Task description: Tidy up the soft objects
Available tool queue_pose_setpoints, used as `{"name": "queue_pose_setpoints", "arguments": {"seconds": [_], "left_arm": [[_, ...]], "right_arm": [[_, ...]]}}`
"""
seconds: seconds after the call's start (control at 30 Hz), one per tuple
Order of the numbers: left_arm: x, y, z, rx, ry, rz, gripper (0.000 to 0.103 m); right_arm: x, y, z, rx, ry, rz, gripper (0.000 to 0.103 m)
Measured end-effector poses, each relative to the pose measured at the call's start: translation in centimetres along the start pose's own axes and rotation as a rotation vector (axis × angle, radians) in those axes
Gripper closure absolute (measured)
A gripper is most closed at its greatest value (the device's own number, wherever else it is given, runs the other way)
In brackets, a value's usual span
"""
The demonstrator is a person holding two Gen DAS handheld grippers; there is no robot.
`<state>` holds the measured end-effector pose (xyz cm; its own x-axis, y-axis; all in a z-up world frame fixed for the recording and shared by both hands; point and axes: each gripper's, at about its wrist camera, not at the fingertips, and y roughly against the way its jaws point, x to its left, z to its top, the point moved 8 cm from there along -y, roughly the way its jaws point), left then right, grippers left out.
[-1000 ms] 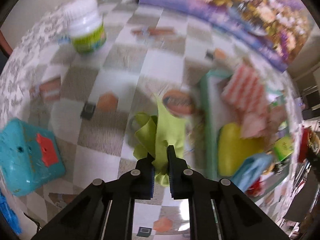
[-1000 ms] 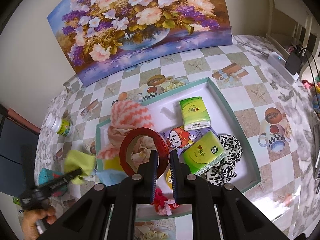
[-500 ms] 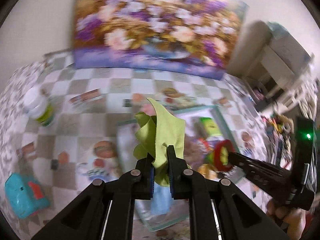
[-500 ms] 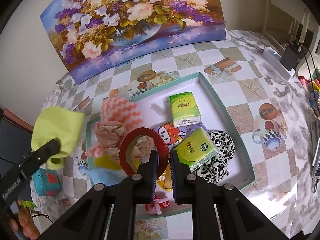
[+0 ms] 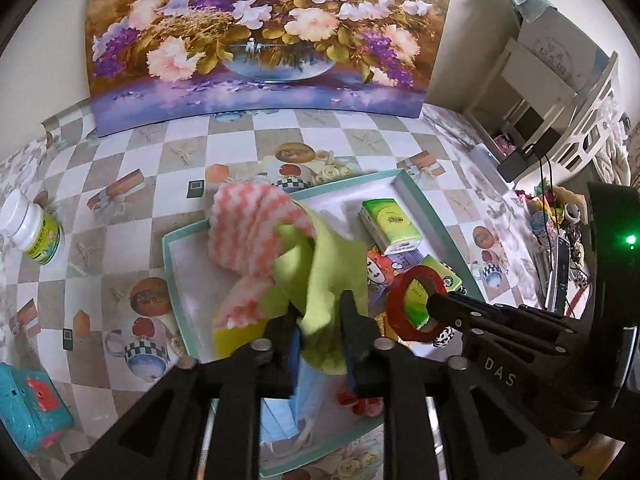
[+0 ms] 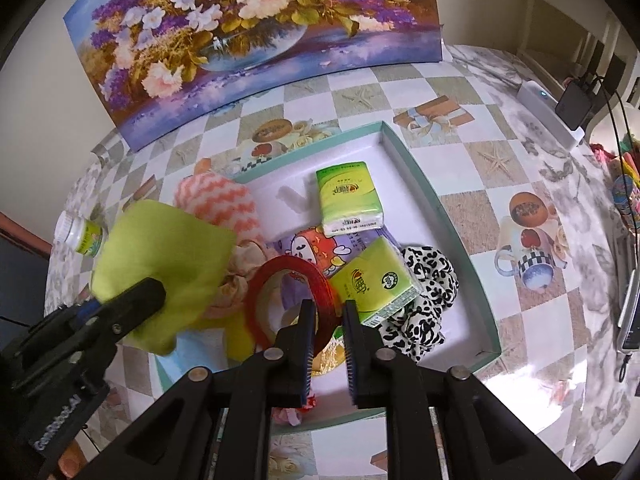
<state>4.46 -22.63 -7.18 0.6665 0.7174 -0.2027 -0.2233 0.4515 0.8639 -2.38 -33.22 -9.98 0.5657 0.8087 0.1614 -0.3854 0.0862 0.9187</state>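
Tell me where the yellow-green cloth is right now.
The yellow-green cloth hangs between the left gripper's opening jaws, above the left end of the teal tray, beside the pink zigzag cloth.

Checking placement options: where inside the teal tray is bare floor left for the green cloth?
Bare white floor remains along the teal tray far side, left of the upright tissue pack, and in its right corner beside the leopard-print fabric. The left half is crowded: striped towel, red ring, other soft items.

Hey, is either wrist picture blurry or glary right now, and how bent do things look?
Left wrist view: sharp, only the green cloth slightly smeared; the painting bows outward. Right wrist view: sharp; glare on the tablecloth beside the teal tray, dark corners.
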Motion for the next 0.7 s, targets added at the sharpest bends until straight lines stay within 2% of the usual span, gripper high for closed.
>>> {"name": "queue_pose_setpoints", "arguments": {"seconds": [0.07, 0.23, 0.37, 0.57, 0.63, 0.7], "left_arm": [[0.2, 0.5, 0.1, -0.01, 0.011, -0.005, 0.068], [1.1, 1.8, 0.4, -0.042, 0.031, 0.019, 0.057], [2.6, 2.7, 0.2, -0.064, 0.054, 0.077, 0.045], [4.9, 3.6, -1.1, -0.085, 0.074, 0.172, 0.021], [5.6, 3.7, -1.7, -0.087, 0.082, 0.199, 0.02], [6.1, 3.8, -2.1, -0.084, 0.092, 0.212, 0.017]], "right_arm": [[0.0, -0.1, -0.1, 0.005, 0.004, -0.008, 0.086], [0.0, -0.2, -0.4, 0.009, 0.017, -0.028, 0.086], [0.1, 0.0, -0.6, 0.007, 0.025, -0.046, 0.076], [0.8, 0.6, -1.6, -0.006, 0.047, -0.076, 0.049], [1.2, 0.8, -2.0, -0.011, 0.06, -0.086, 0.043], [1.6, 0.9, -2.2, -0.013, 0.074, -0.092, 0.041]]}}
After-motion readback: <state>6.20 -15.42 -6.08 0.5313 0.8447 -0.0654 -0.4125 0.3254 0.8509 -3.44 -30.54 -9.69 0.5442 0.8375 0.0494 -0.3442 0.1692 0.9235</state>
